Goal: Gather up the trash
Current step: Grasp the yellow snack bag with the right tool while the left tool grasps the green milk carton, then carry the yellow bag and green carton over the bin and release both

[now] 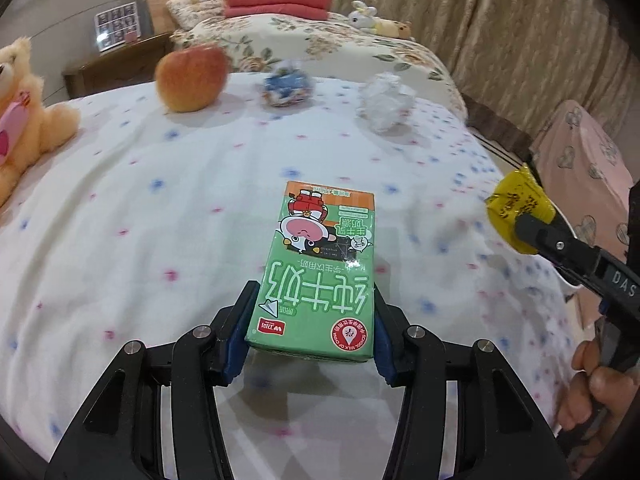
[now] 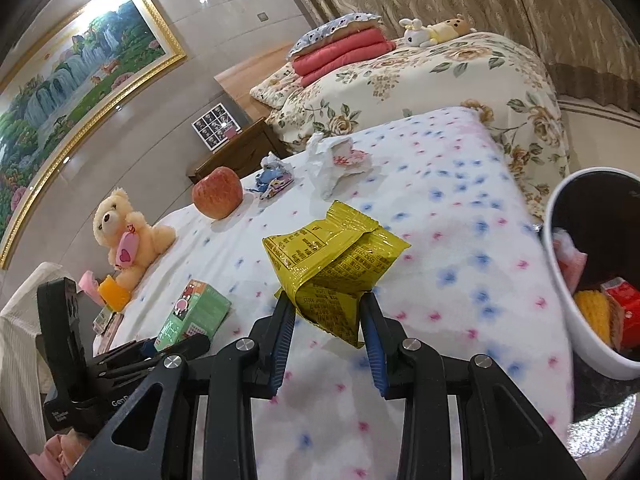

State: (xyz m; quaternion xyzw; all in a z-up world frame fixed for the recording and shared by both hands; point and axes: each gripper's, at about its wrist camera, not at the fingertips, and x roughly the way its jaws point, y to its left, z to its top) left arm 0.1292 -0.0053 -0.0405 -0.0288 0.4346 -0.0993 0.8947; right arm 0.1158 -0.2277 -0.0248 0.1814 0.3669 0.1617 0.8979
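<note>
A bed (image 1: 140,208) under a white sheet dotted pink and blue carries everything. The left claw (image 1: 310,328) is closed on a green milk carton (image 1: 320,276) near the bed's near edge. The right claw (image 2: 328,316) pinches a crumpled yellow wrapper (image 2: 332,256) above the sheet, beside the white bin (image 2: 568,312) at the bed's right edge. An apple (image 1: 192,80), a blue wrapper (image 1: 286,88) and crumpled tissue (image 1: 386,100) lie along the far edge, a teddy bear (image 2: 124,236) at the left.
</note>
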